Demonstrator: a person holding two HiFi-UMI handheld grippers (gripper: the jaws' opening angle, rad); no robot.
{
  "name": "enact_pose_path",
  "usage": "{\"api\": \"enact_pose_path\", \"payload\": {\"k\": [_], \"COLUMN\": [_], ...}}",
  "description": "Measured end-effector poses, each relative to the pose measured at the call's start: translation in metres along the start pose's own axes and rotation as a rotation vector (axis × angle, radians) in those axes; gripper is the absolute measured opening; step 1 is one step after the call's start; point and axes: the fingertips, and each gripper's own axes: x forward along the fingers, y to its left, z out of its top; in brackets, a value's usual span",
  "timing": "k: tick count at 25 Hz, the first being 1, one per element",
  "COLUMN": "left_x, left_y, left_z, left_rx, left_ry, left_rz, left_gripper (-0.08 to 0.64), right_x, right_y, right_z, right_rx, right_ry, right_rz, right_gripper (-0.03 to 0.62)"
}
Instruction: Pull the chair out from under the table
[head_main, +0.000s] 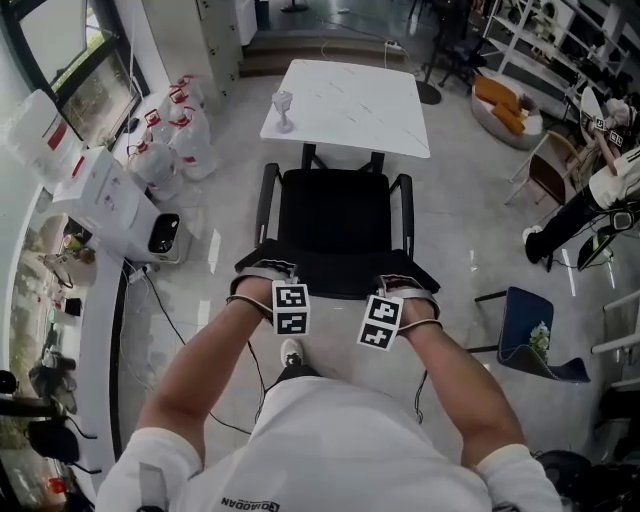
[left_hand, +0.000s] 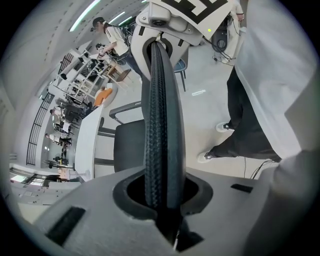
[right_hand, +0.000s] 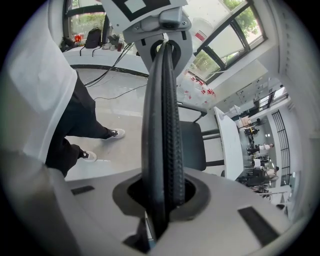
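Chair, black, padded | rim clamped by left hand-held gripper and right hand-held gripper | to be pulled evenly from white tabletop ahead

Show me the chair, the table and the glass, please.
chair (head_main: 335, 222), head view, on its black seat.
table (head_main: 360, 100), head view, on its bare white top.
glass (head_main: 284, 103), head view, on its bowl.

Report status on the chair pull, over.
Left gripper and right gripper: jaws shut on chair back. Seat clear of table. Person's shoe just behind.
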Motion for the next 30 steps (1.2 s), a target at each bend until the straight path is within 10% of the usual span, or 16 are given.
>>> {"api": "enact_pose_path", "payload": {"k": [30], "left_x": [-0.050], "left_y": [-0.143], "left_z": [0.036], "left_rx": [-0.056], "left_ry": [0.031], "left_rz": [0.018], "left_gripper": [0.075], "right_x": [-0.067], "right_y": [0.135], "right_z": [-0.011], "right_rx": [-0.011], "right_ry": [-0.023], "right_rz": [-0.013], "right_gripper": [0.055]}}
